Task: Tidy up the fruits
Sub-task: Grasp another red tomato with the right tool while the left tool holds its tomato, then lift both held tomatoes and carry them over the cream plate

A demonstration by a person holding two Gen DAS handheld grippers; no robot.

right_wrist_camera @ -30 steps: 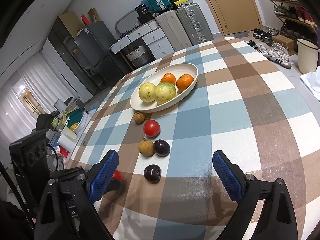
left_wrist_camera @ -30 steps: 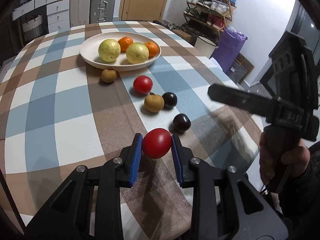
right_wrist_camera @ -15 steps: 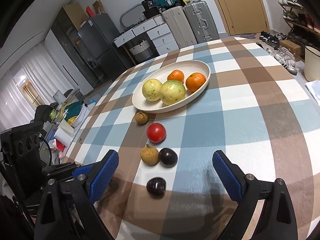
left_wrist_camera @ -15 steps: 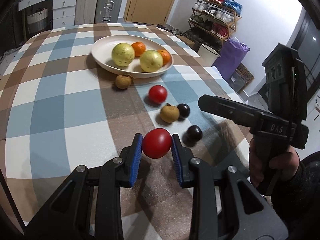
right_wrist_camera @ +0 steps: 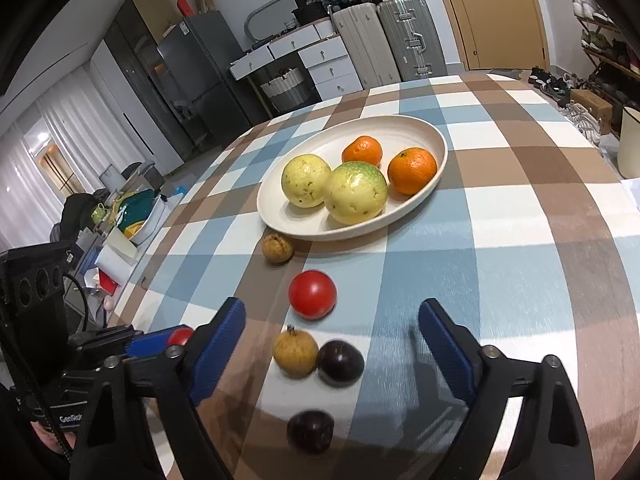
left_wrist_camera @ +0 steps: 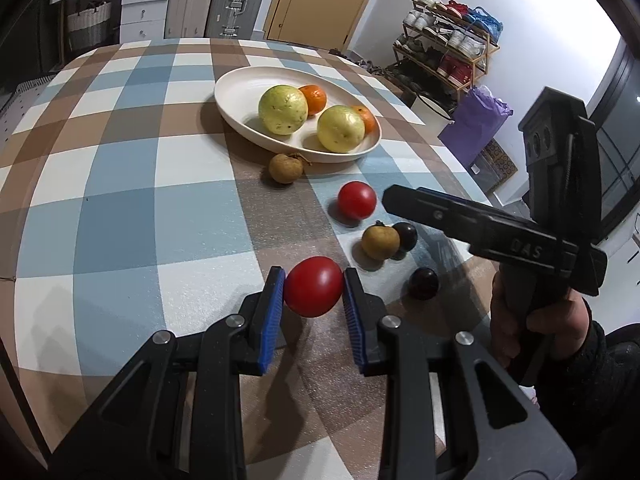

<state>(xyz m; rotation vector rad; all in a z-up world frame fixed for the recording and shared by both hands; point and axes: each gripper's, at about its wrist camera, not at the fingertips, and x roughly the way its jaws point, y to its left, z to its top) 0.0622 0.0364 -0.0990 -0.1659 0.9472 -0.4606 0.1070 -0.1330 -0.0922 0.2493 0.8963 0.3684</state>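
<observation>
From the left wrist view, the left tongs (left_wrist_camera: 314, 286) are clamped on a red tomato (left_wrist_camera: 314, 286), blue pads pressing both sides, the fruit held just above the checked worktop (left_wrist_camera: 120, 200). Ahead sits the cream oval dish (left_wrist_camera: 240, 92) with two yellow-green guavas (left_wrist_camera: 283, 109) and two oranges (left_wrist_camera: 314, 98) in it. Just beside its near rim lies a brown longan (left_wrist_camera: 285, 168). Nearer comes a second red tomato (left_wrist_camera: 357, 200), then another brown fruit (left_wrist_camera: 380, 242) touching a dark plum (left_wrist_camera: 406, 235), and a second dark plum (left_wrist_camera: 424, 283) alone, all still on the cloth. On the right a hand (left_wrist_camera: 540, 320) grips the black handle of the other tool, reaching in over the plums.

Over to the right wrist view: the right tongs (right_wrist_camera: 332, 336) are spread wide and closing, pads touching nothing. Between them, lower down on the cloth, lie the brown fruit and dark plum side by side, the loose tomato just beyond, the lone plum nearest the camera and blurred. The dish stands farther off. At lower left the other tongs show, a sliver of red between their pads.
</observation>
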